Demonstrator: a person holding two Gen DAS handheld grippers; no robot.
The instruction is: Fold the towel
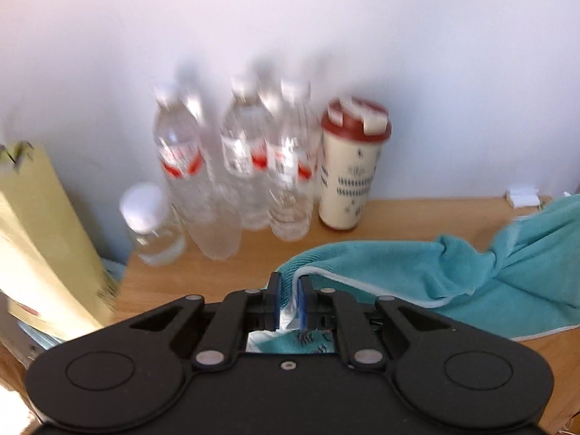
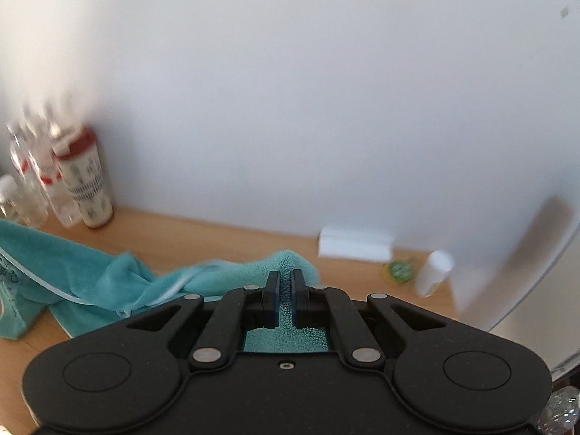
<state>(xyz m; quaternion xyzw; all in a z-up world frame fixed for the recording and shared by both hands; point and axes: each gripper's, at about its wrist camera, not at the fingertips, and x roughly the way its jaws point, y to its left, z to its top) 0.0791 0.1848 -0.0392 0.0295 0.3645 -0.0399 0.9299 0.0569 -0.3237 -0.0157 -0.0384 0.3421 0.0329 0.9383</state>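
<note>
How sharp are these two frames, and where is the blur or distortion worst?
Left wrist view: the bottles and cup are smeared by motion blur, while the left gripper, shut on the towel, stays crisp. Right wrist view: the same smear on the bottles at far left; the right gripper is sharp. Both views: fisheye bending, dark corners.

Clutter I see at back of desk, by wall:
water bottles, small clear btl, cream cup w/ red lid, yellow paper bag far left, white tube.
</note>
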